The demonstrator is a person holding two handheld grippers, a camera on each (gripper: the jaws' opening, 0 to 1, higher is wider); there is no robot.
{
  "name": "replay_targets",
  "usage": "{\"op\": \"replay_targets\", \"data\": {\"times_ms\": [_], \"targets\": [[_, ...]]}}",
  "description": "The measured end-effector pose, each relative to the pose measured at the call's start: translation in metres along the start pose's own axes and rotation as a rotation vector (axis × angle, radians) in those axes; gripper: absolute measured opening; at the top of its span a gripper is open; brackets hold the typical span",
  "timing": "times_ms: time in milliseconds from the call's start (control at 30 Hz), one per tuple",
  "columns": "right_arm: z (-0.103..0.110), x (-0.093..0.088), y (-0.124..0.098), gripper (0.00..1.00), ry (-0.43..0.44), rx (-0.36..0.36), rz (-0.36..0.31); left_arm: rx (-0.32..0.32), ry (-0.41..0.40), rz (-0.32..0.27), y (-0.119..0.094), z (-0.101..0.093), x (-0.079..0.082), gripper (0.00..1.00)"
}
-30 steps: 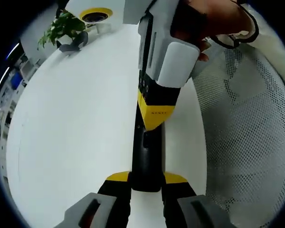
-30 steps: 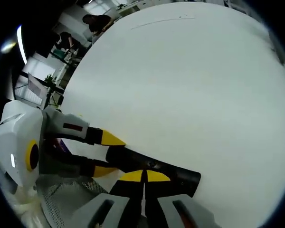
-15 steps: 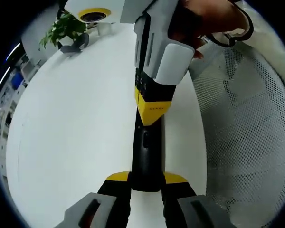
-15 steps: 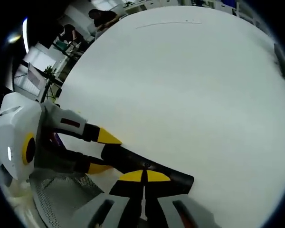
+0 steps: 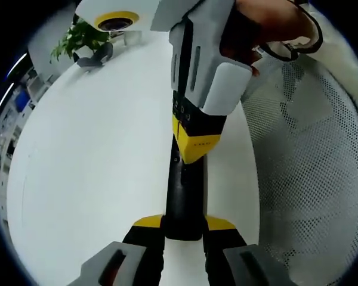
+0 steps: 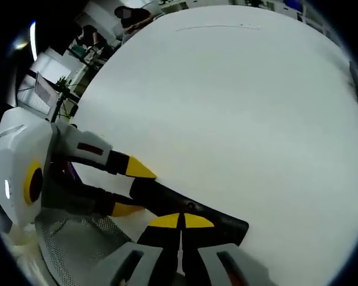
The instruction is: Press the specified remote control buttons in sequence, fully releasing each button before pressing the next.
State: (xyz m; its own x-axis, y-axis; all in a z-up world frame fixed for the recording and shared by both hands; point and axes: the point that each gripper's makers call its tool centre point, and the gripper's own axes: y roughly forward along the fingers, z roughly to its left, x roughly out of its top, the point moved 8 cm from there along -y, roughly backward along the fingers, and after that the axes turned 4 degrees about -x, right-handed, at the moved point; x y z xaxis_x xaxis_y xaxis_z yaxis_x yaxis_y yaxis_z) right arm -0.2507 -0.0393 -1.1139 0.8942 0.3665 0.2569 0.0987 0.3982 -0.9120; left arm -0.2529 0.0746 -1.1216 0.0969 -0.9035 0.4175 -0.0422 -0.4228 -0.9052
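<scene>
The black remote (image 5: 183, 196) lay on the white table (image 5: 89, 179), its near end held tight in the left gripper (image 5: 184, 229). Its long side ran straight away from those jaws, twd the right gripper (image 5: 194, 146). That one's yellow tips were pinched together (nothing between them) right over the remote's far half, so it was the presser. Mesh basket (image 5: 310, 179) sat beside.

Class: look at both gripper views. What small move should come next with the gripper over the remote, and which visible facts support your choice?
Probably lift the right gripper slightly off the black remote control. Its shut yellow tips sit on the remote's upper face, as if pressing, and the task wants full release before the next press. The left gripper is shut on the remote's near end, steadying it on the white table, so it should stay.
</scene>
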Motion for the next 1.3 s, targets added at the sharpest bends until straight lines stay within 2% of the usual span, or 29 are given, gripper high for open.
{"op": "replay_targets", "data": {"times_ms": [367,600,633,767,1100,1300], "targets": [[0.0013,0.0013,0.0022,0.00,-0.031,-0.041,0.005,0.005,-0.010,-0.021,0.0005,-0.0003,-0.0013,0.23],[-0.0040,-0.0019,0.0003,0.00,0.022,0.023,-0.019,0.003,-0.009,-0.006,0.0007,0.0000,-0.0001,0.23],[-0.0040,-0.0033,-0.0002,0.00,0.054,0.031,-0.031,0.003,-0.009,-0.006,0.0007,0.0000,-0.0001,0.23],[-0.0040,-0.0043,-0.0002,0.00,0.058,0.033,-0.047,0.004,-0.011,-0.014,0.0005,-0.0007,-0.0009,0.23],[-0.0060,-0.0050,-0.0015,0.00,0.071,0.041,-0.010,0.006,-0.011,-0.014,0.0003,-0.0007,-0.0006,0.23],[0.0019,-0.0063,-0.0001,0.00,0.057,0.056,0.016,0.006,-0.012,-0.020,0.0003,-0.0006,-0.0010,0.23]]}}
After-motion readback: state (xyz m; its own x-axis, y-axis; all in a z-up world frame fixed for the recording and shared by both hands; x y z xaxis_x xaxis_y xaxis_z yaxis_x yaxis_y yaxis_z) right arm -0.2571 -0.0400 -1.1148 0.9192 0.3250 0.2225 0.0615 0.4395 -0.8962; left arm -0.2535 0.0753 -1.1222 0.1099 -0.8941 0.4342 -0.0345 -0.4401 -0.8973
